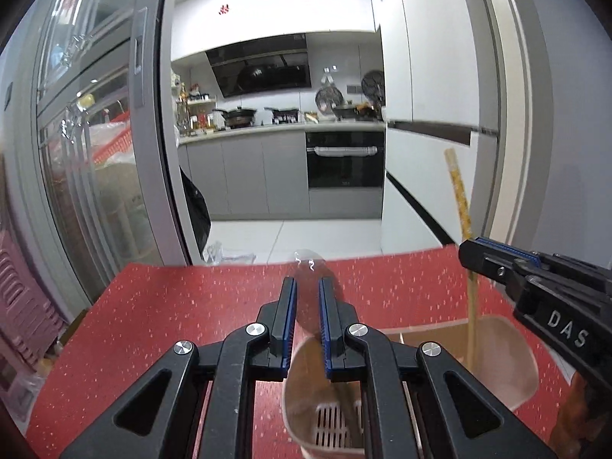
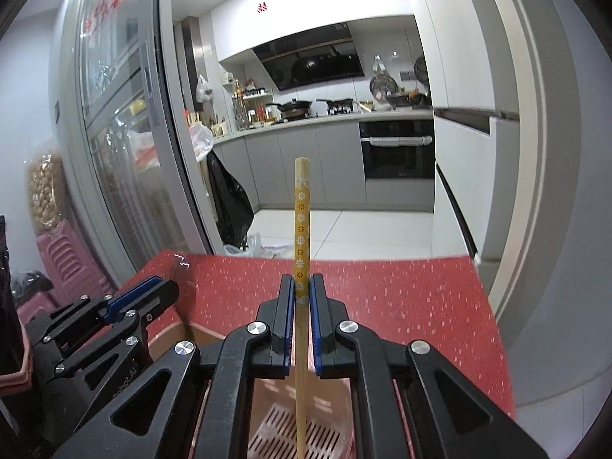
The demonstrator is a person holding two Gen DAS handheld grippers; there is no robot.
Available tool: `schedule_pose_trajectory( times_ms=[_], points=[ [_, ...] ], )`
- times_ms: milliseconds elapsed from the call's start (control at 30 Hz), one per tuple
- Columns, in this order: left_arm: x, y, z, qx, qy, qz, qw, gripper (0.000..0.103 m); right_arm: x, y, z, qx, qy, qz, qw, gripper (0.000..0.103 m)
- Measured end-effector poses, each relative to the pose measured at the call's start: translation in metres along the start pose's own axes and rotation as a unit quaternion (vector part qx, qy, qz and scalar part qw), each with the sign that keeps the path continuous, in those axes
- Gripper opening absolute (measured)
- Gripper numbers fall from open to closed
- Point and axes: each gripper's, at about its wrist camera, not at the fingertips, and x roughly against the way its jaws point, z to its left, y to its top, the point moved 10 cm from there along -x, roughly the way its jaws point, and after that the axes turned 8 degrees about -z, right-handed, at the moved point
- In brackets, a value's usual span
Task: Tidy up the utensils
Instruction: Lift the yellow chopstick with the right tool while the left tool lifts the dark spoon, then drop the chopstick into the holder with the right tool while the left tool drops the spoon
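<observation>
My left gripper [image 1: 308, 285] is shut on a clear plastic spoon [image 1: 308, 264], whose bowl sticks up above the fingertips; its handle runs down into a pink utensil holder [image 1: 512, 359] with a slotted bottom. My right gripper [image 2: 302, 281] is shut on a bamboo chopstick [image 2: 301, 210] with a yellow flower pattern, held upright over the same holder [image 2: 267, 386]. The chopstick [image 1: 459, 195] and right gripper [image 1: 468, 252] also show at the right of the left wrist view. The left gripper [image 2: 168, 287] with the spoon [image 2: 183, 267] shows at the left of the right wrist view.
The holder stands on a red speckled table [image 1: 191, 306] beside a cardboard box [image 1: 432, 332]. Pink stools [image 2: 65, 252] stand at the left of the table. Beyond the table edge are a glass sliding door [image 1: 95, 153], a black bag [image 2: 229, 202] and the kitchen.
</observation>
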Motion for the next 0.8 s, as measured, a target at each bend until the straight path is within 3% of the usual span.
schedule_pose_trajectory(
  times_ms=[400, 433, 533, 700, 800],
  points=[
    [0.012, -0.016, 0.017, 0.039, 0.008, 0.059, 0.9975, 0.037, 0.006, -0.003, -0.015, -0.032, 0.005, 0.035, 0.999, 0.010],
    [0.014, -0.017, 0.018, 0.040, 0.008, 0.061, 0.9973, 0.037, 0.006, -0.003, -0.016, -0.033, 0.005, 0.037, 0.999, 0.014],
    [0.025, -0.022, 0.023, 0.045, 0.011, 0.073, 0.9963, 0.037, 0.012, -0.002, -0.019, -0.042, 0.005, 0.039, 0.998, 0.047],
    [0.049, -0.035, 0.034, 0.053, 0.016, 0.092, 0.9942, 0.037, 0.031, 0.006, -0.022, -0.054, 0.009, 0.034, 0.998, 0.053],
    [0.067, -0.046, 0.043, 0.061, 0.022, 0.105, 0.9923, 0.037, 0.051, 0.004, -0.020, -0.054, 0.013, 0.039, 0.998, 0.063]
  ],
)
